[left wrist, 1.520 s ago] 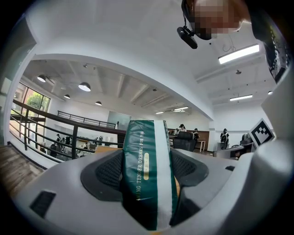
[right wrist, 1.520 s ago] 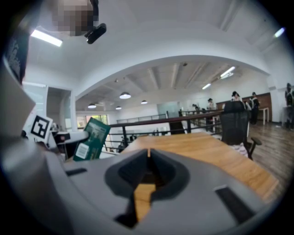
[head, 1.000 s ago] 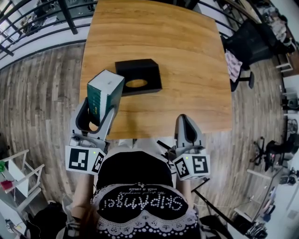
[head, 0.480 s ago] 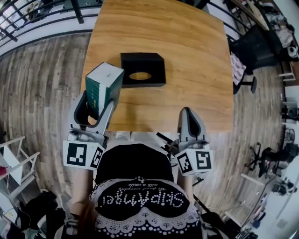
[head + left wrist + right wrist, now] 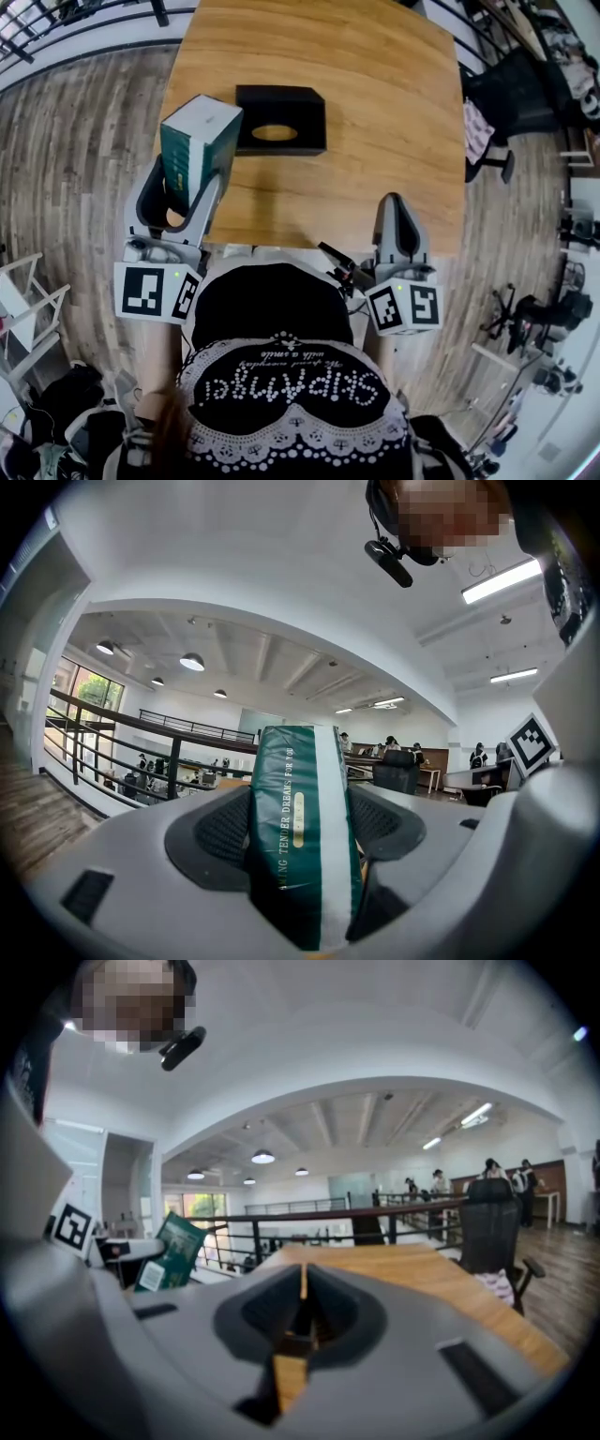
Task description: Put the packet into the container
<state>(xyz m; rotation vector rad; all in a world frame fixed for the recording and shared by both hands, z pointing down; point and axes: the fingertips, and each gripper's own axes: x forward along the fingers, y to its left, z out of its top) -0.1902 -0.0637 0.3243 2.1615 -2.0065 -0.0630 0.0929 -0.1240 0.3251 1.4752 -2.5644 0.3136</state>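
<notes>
Packet [image 5: 199, 141] isn't in the container yet, it's up in the air over the left side of the desk [image 5: 375, 103], which is the big wooden thing filling most of the head view. The black container [image 5: 281, 98] sits flat on the desk with its oval opening facing up, so I'd guess the plan is to come in from above and feed the packet down through that hole. The packet is a green-and-white block held roughly upright by its lower end, which leaves its top end free, and it's right beside the container's left edge in the head view. The left gripper [image 5: 180, 192] has its jaws pressed onto the packet from both sides, narrow face toward the camera, and it looks pretty solid. The right gripper [image 5: 397, 208] is parked near the desk's near edge, well away from the container, jaws pressed together with nothing between them, so it's just keeping out of the way. Compared to a second ago, the packet used to cover the container's near-left corner and now sits level alongside it, so it's been carried forward a bit. The head camera also shifted, so the desk sits higher in frame. The grip and the idle right gripper look the same.
</notes>
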